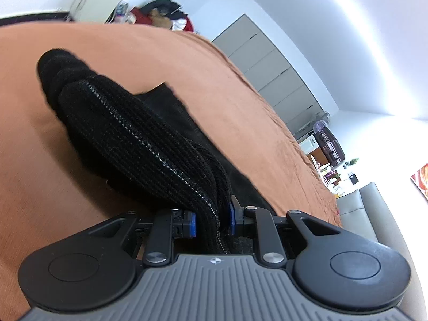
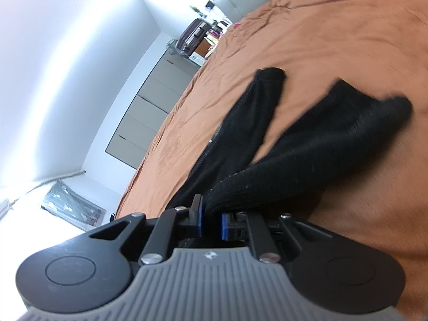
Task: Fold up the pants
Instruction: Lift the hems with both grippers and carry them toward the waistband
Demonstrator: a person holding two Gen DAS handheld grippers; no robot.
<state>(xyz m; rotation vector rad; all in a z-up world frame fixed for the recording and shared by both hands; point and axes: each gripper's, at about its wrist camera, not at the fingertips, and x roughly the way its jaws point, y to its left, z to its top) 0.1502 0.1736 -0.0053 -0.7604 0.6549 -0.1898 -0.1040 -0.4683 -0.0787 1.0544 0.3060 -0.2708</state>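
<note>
the pants are seen as black ribbed knit, with a pale stitched seam line; they are laid on a rust-orange bedspread. blue pads are set in the black left gripper, whose body is ridged grey. cabinet fronts are shown in beige-grey against white walls.

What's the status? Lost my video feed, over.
Left claw shut on black pants. Right claw shut on the pants too, legs trailing across the orange bedspread. Nothing in the way.
</note>
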